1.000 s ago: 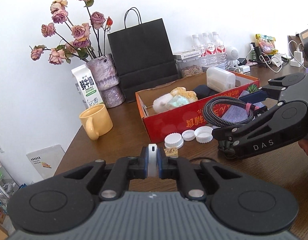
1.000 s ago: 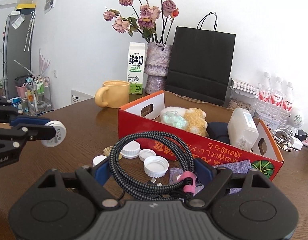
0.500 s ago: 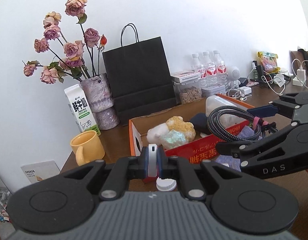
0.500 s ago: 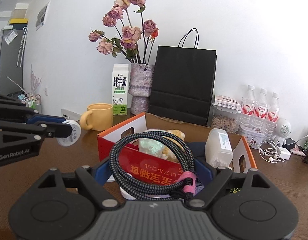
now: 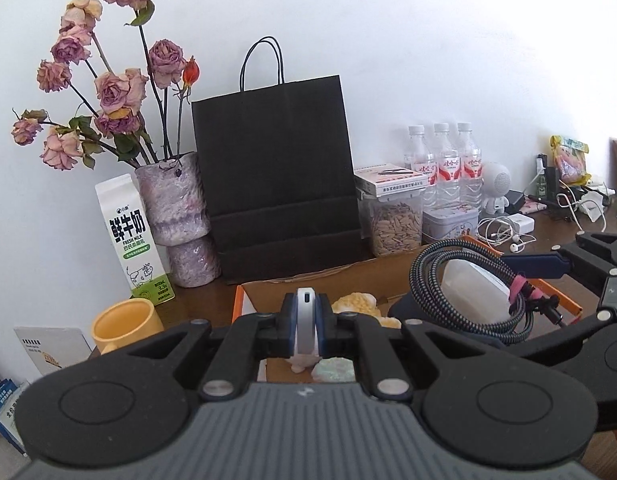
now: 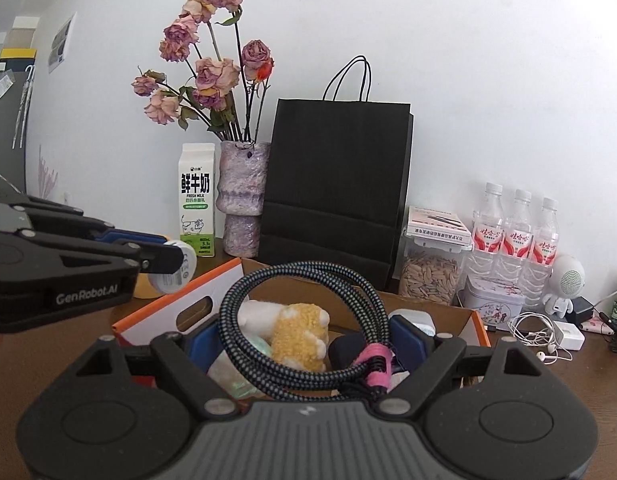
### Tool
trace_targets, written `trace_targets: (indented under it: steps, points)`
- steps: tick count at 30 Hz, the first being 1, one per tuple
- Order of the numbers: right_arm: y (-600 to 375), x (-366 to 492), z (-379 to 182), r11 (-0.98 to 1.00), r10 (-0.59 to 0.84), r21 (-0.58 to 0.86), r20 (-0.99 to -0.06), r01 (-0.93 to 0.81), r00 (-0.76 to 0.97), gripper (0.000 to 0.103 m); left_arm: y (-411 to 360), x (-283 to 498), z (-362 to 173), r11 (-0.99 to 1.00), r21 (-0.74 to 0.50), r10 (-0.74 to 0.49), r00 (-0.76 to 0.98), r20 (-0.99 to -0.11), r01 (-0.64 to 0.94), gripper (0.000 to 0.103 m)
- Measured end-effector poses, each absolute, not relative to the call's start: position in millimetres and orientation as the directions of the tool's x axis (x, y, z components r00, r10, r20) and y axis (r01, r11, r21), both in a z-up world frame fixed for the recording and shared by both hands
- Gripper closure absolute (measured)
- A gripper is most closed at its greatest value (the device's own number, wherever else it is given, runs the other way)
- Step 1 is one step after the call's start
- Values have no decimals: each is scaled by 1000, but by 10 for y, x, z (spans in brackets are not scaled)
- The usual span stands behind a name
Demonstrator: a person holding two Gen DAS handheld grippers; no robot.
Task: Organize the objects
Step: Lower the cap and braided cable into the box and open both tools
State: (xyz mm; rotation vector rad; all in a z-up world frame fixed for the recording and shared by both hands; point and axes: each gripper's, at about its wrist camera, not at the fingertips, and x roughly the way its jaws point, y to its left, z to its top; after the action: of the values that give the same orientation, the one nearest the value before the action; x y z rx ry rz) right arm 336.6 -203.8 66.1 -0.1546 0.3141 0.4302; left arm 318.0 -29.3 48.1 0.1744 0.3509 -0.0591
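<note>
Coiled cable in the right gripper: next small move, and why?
Probably lower it a little into the box, then open. The right gripper holds the coiled cable between its pads, above the box's open top, over the plush toy. The left gripper, shut on a small white device, is off to the side near the box's corner.

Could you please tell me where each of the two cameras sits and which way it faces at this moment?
Left wrist view: sits behind the left tool, shut on a small white device, facing the black paper bag; the right tool shows at right.
Right wrist view: sits behind the right tool, holding a coiled braided cable over the cardboard box; the left tool enters from the left.
Both share the bag, dried roses, milk carton and water bottles.
</note>
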Motion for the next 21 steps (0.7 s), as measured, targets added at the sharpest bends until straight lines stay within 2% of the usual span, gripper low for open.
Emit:
trace_targets:
  steps: [1,2,3,4,5,7,12,21]
  points:
    - [-2031,3438,651,895,390,-79,-335,-438,858,16,-291,3250,471,985,154,-20,936,-351,79,91]
    - [-2025,3513,638,894,393,-76,-342,-442,853,16,-287,3325,460,987,148,-6,936,-352,61,83]
    - [-2024,3586,624,894,394,-72,-346,-443,851,12,-286,3397,455,988,145,5,934,-356,50,72]
    - [-2017,3656,607,897,389,-69,-347,-437,853,0,-281,3453,447,990,138,15,933,-359,37,32]
    - [-2026,3704,593,902,383,-63,-343,-428,858,0,-276,3495,441,991,130,36,934,-356,11,0]
    - [-2047,3780,574,904,379,-57,-349,-423,857,0,-272,3545,426,992,126,55,939,-339,-12,0]
    - [-2106,3837,549,907,375,-48,-361,-418,854,0,-265,3600,388,994,109,49,931,-362,-10,0]
    - [-2110,3528,609,907,365,-75,-345,-413,865,0,-188,3265,423,996,91,58,925,-377,-25,0]
